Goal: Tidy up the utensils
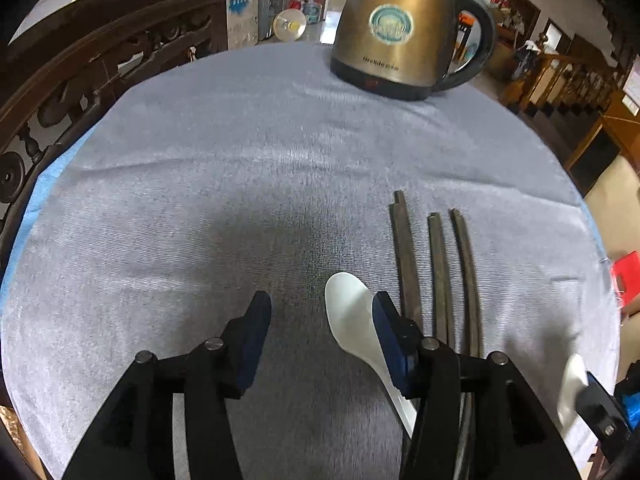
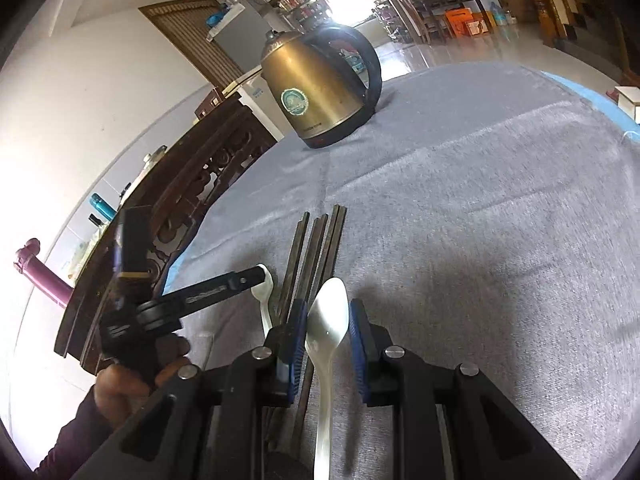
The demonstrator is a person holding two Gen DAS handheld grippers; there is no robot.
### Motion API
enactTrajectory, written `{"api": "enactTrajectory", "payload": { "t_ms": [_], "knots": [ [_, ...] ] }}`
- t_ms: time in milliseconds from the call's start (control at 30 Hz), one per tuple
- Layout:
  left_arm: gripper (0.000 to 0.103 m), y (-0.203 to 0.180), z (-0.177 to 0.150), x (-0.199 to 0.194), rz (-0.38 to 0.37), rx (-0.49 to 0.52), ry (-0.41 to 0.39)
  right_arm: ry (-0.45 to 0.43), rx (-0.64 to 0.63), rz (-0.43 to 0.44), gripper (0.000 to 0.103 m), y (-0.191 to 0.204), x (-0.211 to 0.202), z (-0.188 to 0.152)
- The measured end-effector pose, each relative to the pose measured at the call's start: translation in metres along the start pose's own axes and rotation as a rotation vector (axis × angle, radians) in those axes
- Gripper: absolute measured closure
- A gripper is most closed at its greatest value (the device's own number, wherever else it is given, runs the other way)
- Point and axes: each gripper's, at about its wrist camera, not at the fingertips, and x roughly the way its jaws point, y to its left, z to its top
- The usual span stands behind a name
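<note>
Several dark chopsticks [image 1: 436, 276] lie side by side on the grey cloth; they also show in the right wrist view [image 2: 316, 256]. One white spoon [image 1: 356, 320] lies left of them, beside my left gripper's right finger. My left gripper [image 1: 320, 312] is open and empty; it also shows in the right wrist view [image 2: 240, 280]. A second white spoon [image 2: 326, 328] lies right of the chopsticks, between the pads of my right gripper [image 2: 328, 320]. The pads stand close on either side of its bowl with small gaps. This spoon and gripper show at the left wrist view's lower right [image 1: 572, 384].
A brass electric kettle [image 1: 404, 28] stands at the far side of the round table [image 1: 240, 160], also in the right wrist view [image 2: 320, 92]. A carved dark wooden chair back [image 1: 80, 64] rises along the table's left edge.
</note>
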Motion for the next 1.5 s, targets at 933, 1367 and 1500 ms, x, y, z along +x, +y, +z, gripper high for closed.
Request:
{"api": "enactTrajectory", "payload": {
  "t_ms": [933, 1367, 1500],
  "knots": [
    [0.096, 0.024, -0.011, -0.036, -0.079, 0.055, -0.090, -0.098, -0.028, 0.099, 0.080, 0.024, -0.041, 0.004],
    [0.064, -0.006, -0.016, -0.009, 0.042, 0.106, -0.056, -0.090, -0.005, 0.116, 0.080, 0.016, -0.041, 0.000],
    [0.067, -0.001, -0.017, -0.010, 0.007, 0.122, -0.077, -0.091, 0.009, 0.127, 0.080, 0.011, -0.043, 0.001]
  ]
}}
